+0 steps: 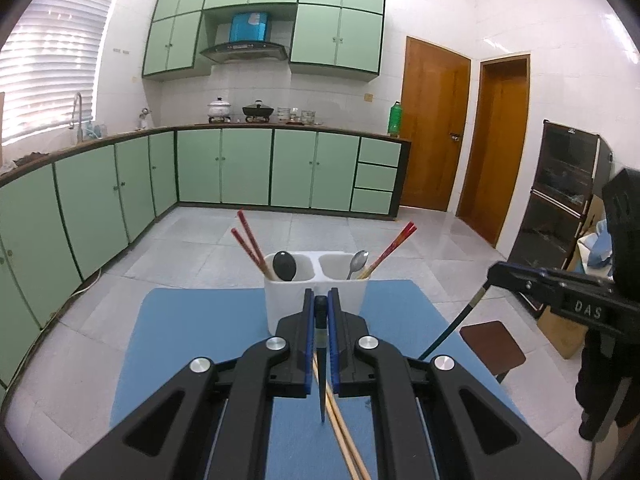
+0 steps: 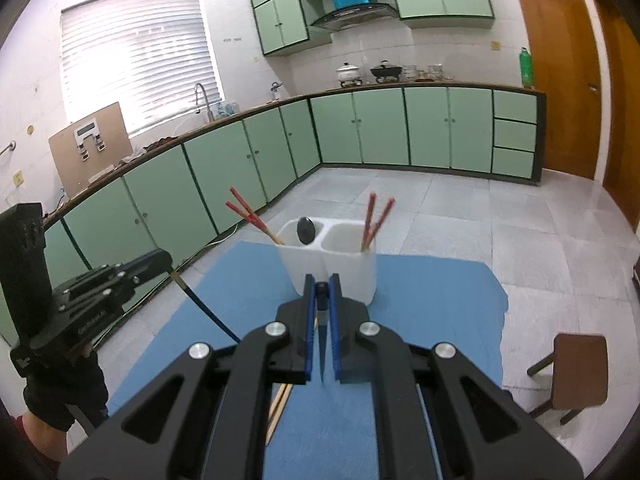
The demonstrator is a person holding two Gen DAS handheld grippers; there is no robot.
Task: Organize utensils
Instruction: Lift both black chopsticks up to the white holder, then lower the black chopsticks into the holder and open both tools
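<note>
Two-compartment utensil holder on a table mat, kitchen behind.

The white two-compartment holder [image 1: 316, 292] stands on the blue mat [image 1: 192, 320]; the black spoon [image 1: 284, 266] occupies its left compartment, the metal spoon [image 1: 357, 263] its right. Two bare wooden chopsticks [image 1: 344, 428] lie on the mat before it.

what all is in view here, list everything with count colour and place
utensil holder: one, white, two compartments, far side of the mat
red chopsticks: two pairs, one in each compartment, tilted outward
black spoon: one, left compartment
metal spoon: one, silver, right compartment
wooden chopsticks: one pair, light tan, flat on the mat under the left gripper
dark chopsticks: two, blue-black, one held in each gripper, tips hanging down
mat: one, blue, on the table
stool: one, brown, on the floor right of the table
cabinets: many, green, along the walls
left gripper: black with blue pads, shut on a dark chopstick
right gripper: same, shut on a dark chopstick
</note>
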